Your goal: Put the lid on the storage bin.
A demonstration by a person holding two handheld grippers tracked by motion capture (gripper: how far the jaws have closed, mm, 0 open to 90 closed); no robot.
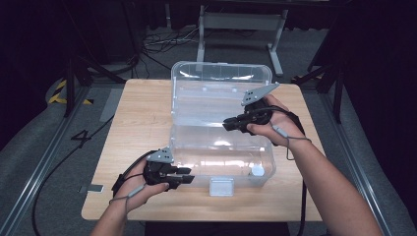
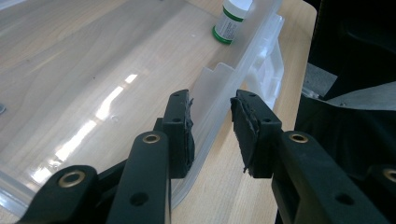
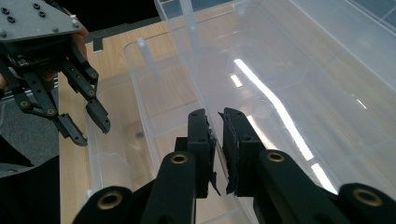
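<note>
At the table's [image 1: 123,98] near edge, the left hand-held gripper [image 2: 212,123] straddles the clear storage box's [image 1: 221,147] front wall, jaws apart, pads not pressing; right hand-held gripper [image 3: 217,140] hovers inside, jaws nearly together, empty.

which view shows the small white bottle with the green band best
The left gripper view: the small white bottle with the green band stands in the clear plastic box. The high view gives a white speck.
</note>
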